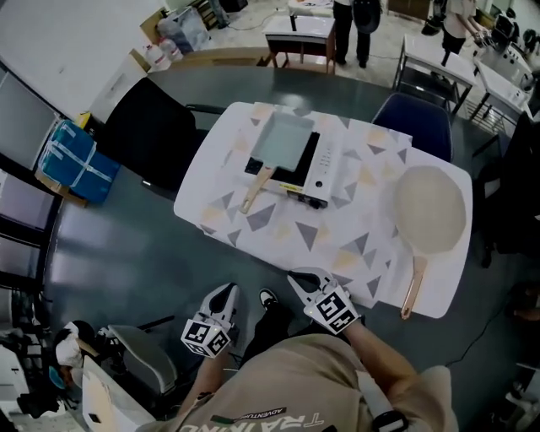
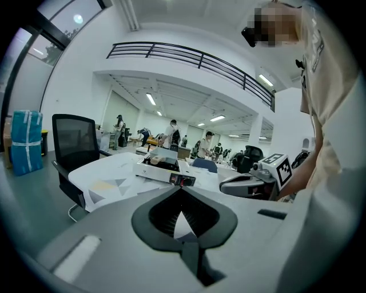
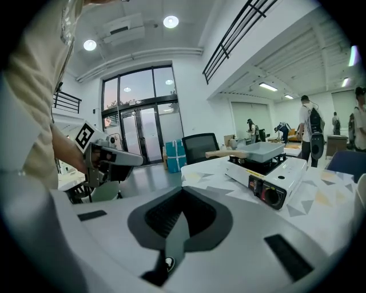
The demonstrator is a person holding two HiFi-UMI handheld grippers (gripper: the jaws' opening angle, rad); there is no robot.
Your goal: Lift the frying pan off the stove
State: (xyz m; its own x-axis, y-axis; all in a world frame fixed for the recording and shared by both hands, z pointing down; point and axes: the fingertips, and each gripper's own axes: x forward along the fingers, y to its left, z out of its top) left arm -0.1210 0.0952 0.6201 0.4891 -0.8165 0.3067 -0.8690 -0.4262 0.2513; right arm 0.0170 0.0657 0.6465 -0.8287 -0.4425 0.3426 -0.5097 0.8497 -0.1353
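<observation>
Table under a white cloth printed with grey and tan triangles fills mid-frame. A round pale utensil with a wooden handle lies at its right end, handle pointing toward the bottom edge. Black office chair upper left of the table, dark blue chair upper right, blue wrapped bundles on the floor far left, people standing along the top edge.

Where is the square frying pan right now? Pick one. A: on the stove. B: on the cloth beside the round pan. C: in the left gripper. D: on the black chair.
A: the frying pan sits on the stove, while the left gripper and right gripper hang short of it, shut and empty.
</observation>
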